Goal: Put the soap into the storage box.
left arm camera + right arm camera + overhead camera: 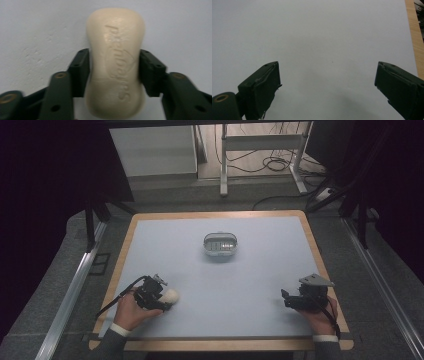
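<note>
Nearest the person, at the front left of the table, the left gripper is clamped on a bar of soap. The left gripper view confirms the hold: both black jaws press against the soap's narrowed waist, one on each long side, with embossed lettering facing the camera. The bar juts forward beyond the jaws over the pale blue surface; whether it rests on the table or is lifted slightly clear cannot be told. The left hand grips the tool from behind.

At the front right, the right gripper sits low near the table's right edge, held by the right hand. Its jaws stand wide apart with nothing between them, and the right gripper view shows bare blue surface and a strip of the wooden border.

Farther off, near the middle of the table, stands a small grey soap dish, oval with a ribbed insert. It appears empty and is well apart from both grippers.

Assessment: the soap is secured, so the pick-up looks complete. The work most likely intended is seating the bar in the dish; that carry, the placement and the release are outstanding. The right gripper has no evident part yet.
</note>
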`<state>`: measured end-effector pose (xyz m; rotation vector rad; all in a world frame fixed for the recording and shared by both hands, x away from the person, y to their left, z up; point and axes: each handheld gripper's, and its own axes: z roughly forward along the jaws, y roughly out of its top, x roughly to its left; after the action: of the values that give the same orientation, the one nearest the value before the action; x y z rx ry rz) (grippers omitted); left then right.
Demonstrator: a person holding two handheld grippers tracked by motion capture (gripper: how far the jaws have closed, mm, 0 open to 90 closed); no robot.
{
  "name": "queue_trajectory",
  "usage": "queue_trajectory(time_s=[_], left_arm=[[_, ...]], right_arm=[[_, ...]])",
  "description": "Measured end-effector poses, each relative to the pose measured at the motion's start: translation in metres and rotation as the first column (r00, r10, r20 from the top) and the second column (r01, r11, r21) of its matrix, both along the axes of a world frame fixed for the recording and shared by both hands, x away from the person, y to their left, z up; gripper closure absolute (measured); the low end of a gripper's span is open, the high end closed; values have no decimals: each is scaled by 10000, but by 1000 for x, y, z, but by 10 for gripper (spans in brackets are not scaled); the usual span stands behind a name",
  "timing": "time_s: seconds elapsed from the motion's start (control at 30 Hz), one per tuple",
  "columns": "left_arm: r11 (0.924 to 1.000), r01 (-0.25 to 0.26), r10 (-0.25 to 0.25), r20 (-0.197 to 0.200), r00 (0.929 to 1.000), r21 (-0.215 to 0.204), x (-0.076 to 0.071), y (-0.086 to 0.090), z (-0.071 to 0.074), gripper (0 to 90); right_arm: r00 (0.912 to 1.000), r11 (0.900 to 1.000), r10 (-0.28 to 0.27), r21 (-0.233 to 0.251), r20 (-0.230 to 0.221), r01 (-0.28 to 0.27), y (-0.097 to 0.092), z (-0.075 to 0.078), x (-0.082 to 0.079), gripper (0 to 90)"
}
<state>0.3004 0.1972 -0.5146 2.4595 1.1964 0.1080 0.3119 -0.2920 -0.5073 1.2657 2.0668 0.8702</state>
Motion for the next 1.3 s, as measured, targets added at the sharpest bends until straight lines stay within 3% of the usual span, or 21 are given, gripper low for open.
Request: queue_trajectory(time_s=[0.43, 0.87, 1.3], left_arm=[[9999, 70, -71, 68, 10000, 105, 2, 2, 4, 495], [9987, -14, 35, 399, 9992, -516, 8, 13, 20, 495], [9970, -9, 51, 543, 9985, -768, 19, 14, 28, 495]], right_arm=[[10000, 10000, -10, -44, 3, 10, 0, 0, 0, 60], [10000, 10000, -7, -57, -28, 7, 1, -1, 0, 60], [10000, 10000, -16, -59, -73, 15, 1, -2, 0, 61]])
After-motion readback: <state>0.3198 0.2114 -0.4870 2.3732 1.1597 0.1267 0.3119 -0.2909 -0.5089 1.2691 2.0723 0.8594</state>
